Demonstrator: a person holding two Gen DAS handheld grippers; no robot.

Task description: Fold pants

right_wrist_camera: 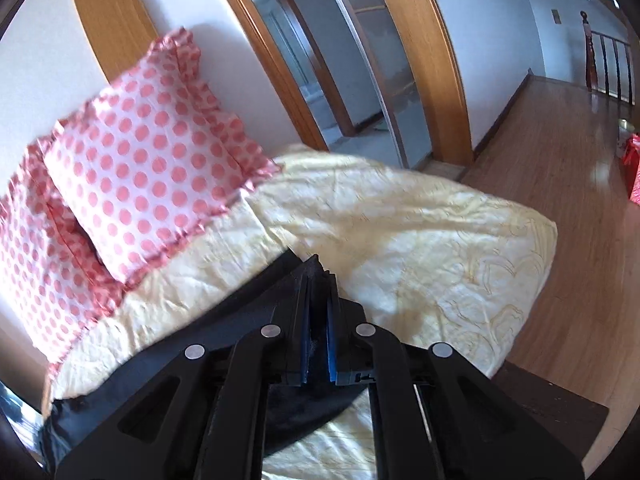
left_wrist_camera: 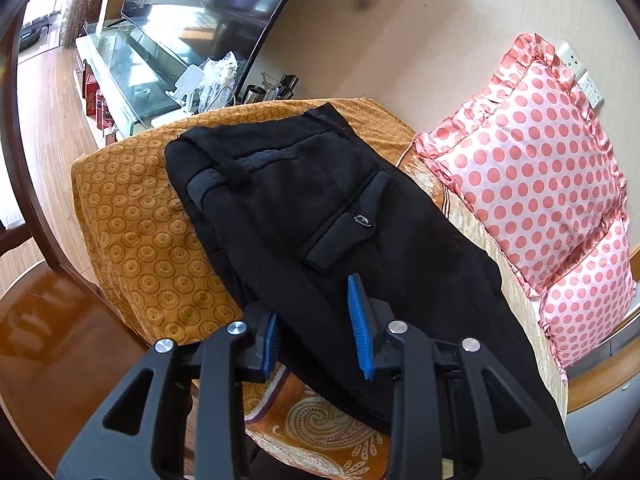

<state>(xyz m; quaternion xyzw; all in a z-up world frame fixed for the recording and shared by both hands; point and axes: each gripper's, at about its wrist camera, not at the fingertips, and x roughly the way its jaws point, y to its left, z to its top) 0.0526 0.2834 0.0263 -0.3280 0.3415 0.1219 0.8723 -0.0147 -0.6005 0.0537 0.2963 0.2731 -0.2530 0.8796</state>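
Observation:
Black pants (left_wrist_camera: 312, 184) lie along an orange circle-patterned cushion (left_wrist_camera: 136, 216), waistband at the far end and a flap pocket facing up. My left gripper (left_wrist_camera: 314, 300) stands open over the near part of the pants. Its blue pads (left_wrist_camera: 360, 328) are apart, with the cloth's left edge lying between them. In the right wrist view, my right gripper (right_wrist_camera: 318, 268) is shut on a fold of the pants (right_wrist_camera: 224, 316). That fold trails back to the lower left over a cream cover (right_wrist_camera: 420, 240).
Pink polka-dot pillows (left_wrist_camera: 532, 168) (right_wrist_camera: 148, 168) lean against the wall behind the seat. A glass TV stand (left_wrist_camera: 132, 68) with small items is beyond the cushion's far end. A glossy wooden surface (left_wrist_camera: 48, 340) is at the lower left. Wood floor (right_wrist_camera: 560, 160) and door frames lie to the right.

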